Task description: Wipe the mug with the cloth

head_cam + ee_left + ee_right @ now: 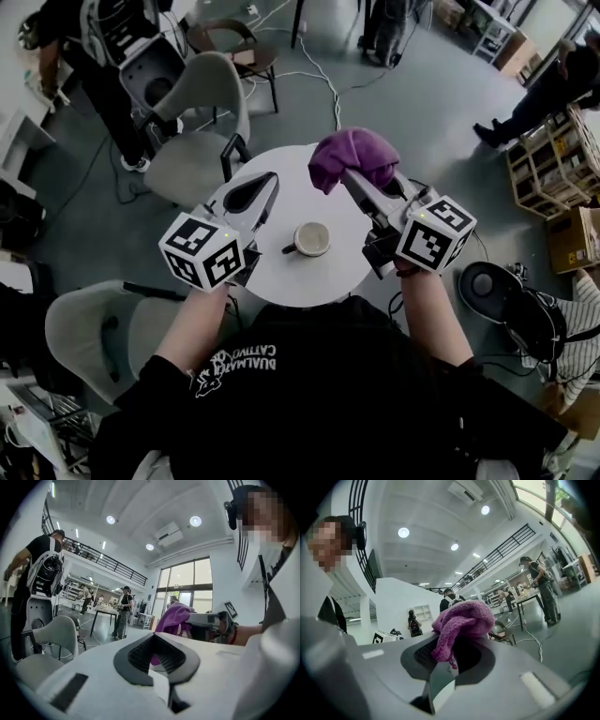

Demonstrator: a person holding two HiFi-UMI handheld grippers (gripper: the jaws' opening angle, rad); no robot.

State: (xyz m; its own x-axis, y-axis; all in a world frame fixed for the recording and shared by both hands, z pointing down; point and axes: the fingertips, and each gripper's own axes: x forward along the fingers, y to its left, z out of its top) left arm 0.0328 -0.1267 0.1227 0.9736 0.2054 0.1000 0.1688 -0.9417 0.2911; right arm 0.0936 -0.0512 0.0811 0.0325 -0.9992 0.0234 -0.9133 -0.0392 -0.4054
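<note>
1. Head view: the mug (310,239) is seen sitting upright near the middle of the round white worktop (323,202), held by nothing, handle pointed toward the left gripper (255,192). The purple cloth (353,157) is bunched over the tip of the right gripper (354,176), off to the far right of the mug. So yeah, if the mug gets wiped like that with nothing steadying it, it could probably be shoved across the worktop or tipped over.

2. Left gripper view: the fingers are clenched together with nothing between them. No bracing can be done until they're opened and lined up on the handle or rim. If they're brought in clenched, the mug could just be knocked.

3. Right gripper view: the cloth (461,623) is pinched between the fingers by one fold only, with most of it piled loose on top. It could likely be dragged out once it's rubbed hard against the mug, or the hard fingertips could end up scraping the mug.
</note>
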